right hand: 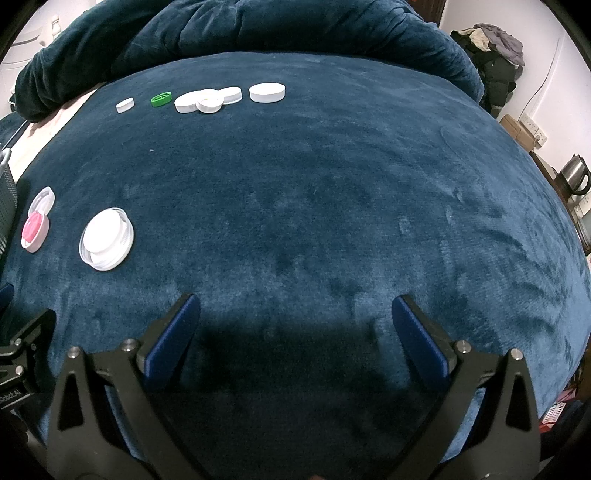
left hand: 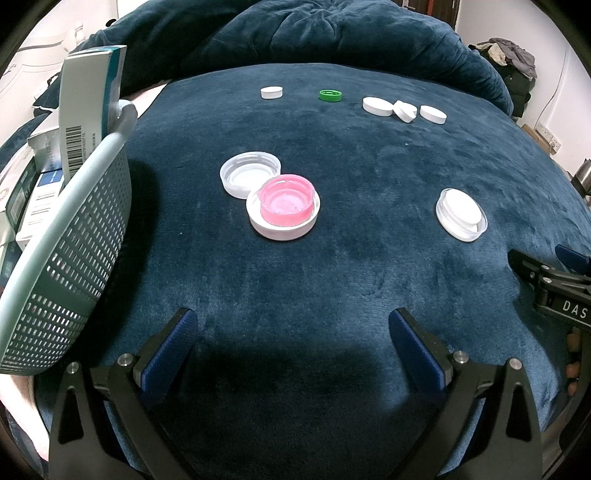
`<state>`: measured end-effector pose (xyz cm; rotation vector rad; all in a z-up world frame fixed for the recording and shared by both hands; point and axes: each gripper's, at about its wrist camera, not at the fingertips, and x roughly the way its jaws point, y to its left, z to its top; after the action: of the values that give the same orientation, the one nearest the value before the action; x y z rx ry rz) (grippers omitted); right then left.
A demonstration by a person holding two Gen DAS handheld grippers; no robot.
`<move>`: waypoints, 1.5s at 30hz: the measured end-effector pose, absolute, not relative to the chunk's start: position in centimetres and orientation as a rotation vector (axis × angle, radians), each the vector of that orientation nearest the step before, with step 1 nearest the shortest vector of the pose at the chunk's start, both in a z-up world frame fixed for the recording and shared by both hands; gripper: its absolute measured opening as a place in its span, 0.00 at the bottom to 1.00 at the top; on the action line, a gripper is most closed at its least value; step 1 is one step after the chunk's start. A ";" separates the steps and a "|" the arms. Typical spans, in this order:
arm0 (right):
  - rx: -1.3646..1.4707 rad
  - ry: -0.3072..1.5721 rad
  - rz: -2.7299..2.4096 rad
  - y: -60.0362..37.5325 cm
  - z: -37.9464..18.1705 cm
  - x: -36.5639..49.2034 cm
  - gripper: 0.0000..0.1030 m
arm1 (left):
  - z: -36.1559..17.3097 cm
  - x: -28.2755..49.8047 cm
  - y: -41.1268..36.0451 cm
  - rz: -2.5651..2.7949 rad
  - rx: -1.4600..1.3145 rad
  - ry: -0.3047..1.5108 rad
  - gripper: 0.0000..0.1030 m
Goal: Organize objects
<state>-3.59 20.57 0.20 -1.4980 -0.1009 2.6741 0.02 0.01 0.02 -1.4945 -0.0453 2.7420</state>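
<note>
Several plastic caps lie on a dark blue blanket. A pink cap sits nested in a white cap, touching a clear cap. A white cap sits inside a clear lid to the right. At the far side lie a small white cap, a green cap and three white caps. My left gripper is open and empty, near of the pink cap. My right gripper is open and empty over bare blanket; the white cap in the clear lid lies to its left.
A pale green mesh basket holding boxes stands at the left. A bunched blue duvet lies behind the caps. A kettle and piled clothes stand off the bed to the right.
</note>
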 end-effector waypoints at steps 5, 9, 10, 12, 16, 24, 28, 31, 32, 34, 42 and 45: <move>-1.498 -0.101 2.674 20.6 0.2 -3.6 1.00 | 0.0 0.0 0.0 2.742 -1.494 -0.045 1.00; -1.498 -0.101 2.674 20.6 0.2 -3.6 1.00 | 0.0 0.0 0.0 2.742 -1.494 -0.045 1.00; -1.498 -0.101 2.674 20.6 0.2 -3.6 1.00 | 0.0 0.0 0.0 2.742 -1.494 -0.045 1.00; -1.498 -0.101 2.674 20.6 0.2 -3.6 1.00 | 0.0 0.0 0.0 2.742 -1.494 -0.045 1.00; -1.498 -0.101 2.674 20.6 0.2 -3.6 1.00 | 0.0 0.0 0.0 2.742 -1.494 -0.045 1.00; -1.502 -0.100 2.672 20.6 0.2 -3.6 1.00 | 0.0 0.0 0.0 2.741 -1.498 -0.046 1.00; -1.555 -0.108 2.641 20.5 0.3 -4.0 1.00 | 0.2 -0.3 -0.1 2.722 -1.528 -0.058 1.00; -1.620 -0.102 2.606 20.3 0.0 -5.2 1.00 | 0.3 -0.5 0.0 2.710 -1.546 -0.063 1.00; -1.637 -0.100 2.597 20.6 0.2 -4.7 1.00 | 0.3 -0.5 0.0 2.705 -1.556 -0.063 1.00; -1.672 -0.094 2.576 20.7 0.3 -5.1 1.00 | 0.4 -0.5 -0.1 2.697 -1.571 -0.065 1.00; -1.704 -0.045 2.560 21.2 0.2 -5.2 1.00 | 0.3 -1.3 -0.1 2.650 -1.636 -0.072 1.00; -1.682 -0.055 2.567 21.0 0.1 -5.2 1.00 | 0.3 -1.4 -0.1 2.647 -1.639 -0.073 1.00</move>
<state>-5.17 21.04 0.14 -1.6822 -0.0555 2.5665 -1.36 -0.08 0.28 -1.6388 -0.0735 2.6466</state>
